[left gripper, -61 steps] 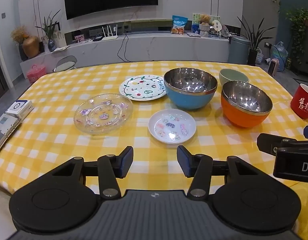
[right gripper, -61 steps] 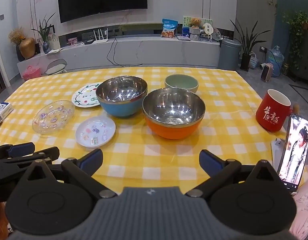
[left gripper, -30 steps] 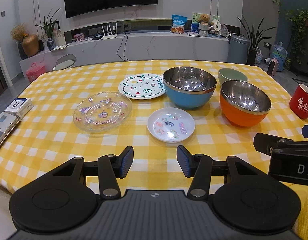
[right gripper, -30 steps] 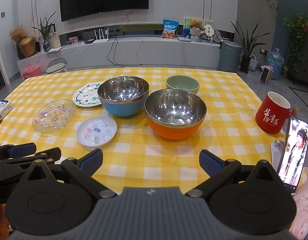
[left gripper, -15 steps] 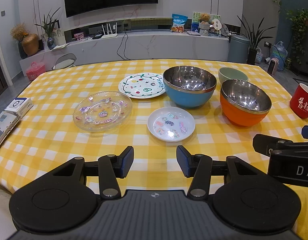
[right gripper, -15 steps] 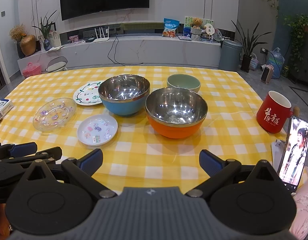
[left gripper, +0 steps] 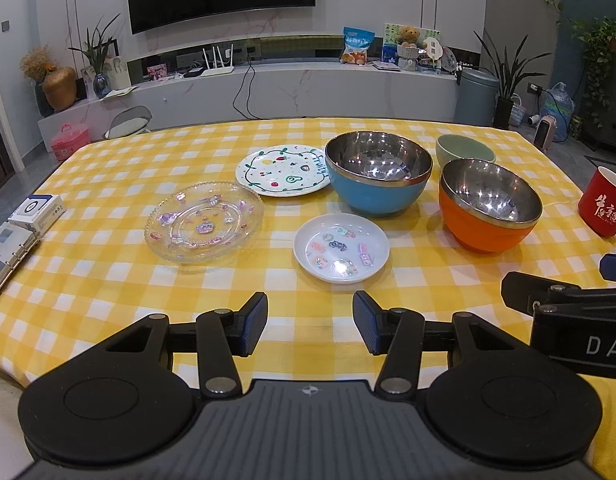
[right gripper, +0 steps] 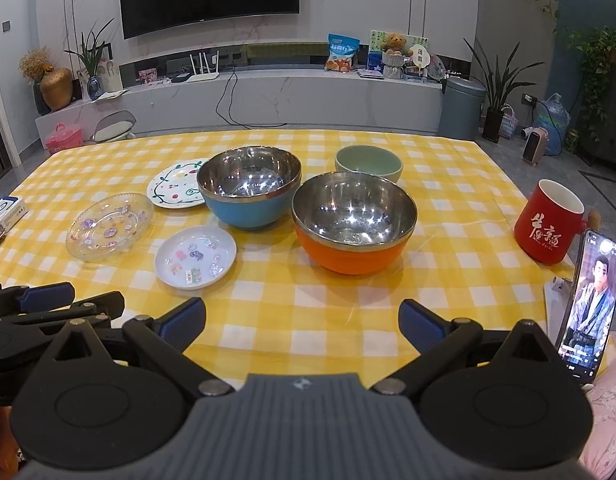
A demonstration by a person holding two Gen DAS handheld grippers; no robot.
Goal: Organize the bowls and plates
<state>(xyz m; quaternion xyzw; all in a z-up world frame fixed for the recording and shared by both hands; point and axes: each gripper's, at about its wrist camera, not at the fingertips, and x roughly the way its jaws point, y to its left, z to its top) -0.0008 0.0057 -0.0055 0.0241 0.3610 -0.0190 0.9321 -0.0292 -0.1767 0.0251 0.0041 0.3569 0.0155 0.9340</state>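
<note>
On the yellow checked table stand a blue steel bowl point(left gripper: 377, 178), an orange steel bowl point(left gripper: 489, 206) and a small green bowl point(left gripper: 463, 150) behind them. To their left lie a painted white plate point(left gripper: 284, 170), a clear glass plate point(left gripper: 204, 222) and a small white dish point(left gripper: 341, 248). My left gripper point(left gripper: 309, 326) is open and empty, at the near table edge in front of the small dish. My right gripper point(right gripper: 302, 326) is open wide and empty, short of the orange bowl point(right gripper: 353, 222). The blue bowl point(right gripper: 250, 186) is at its left.
A red mug point(right gripper: 547, 226) stands at the right, with a phone point(right gripper: 589, 304) propped upright near my right gripper. Small boxes and a binder point(left gripper: 24, 220) lie at the table's left edge. A TV console runs along the far wall.
Both grippers have drifted slightly; the view shifts a little. Nothing on the table has moved and both stay open.
</note>
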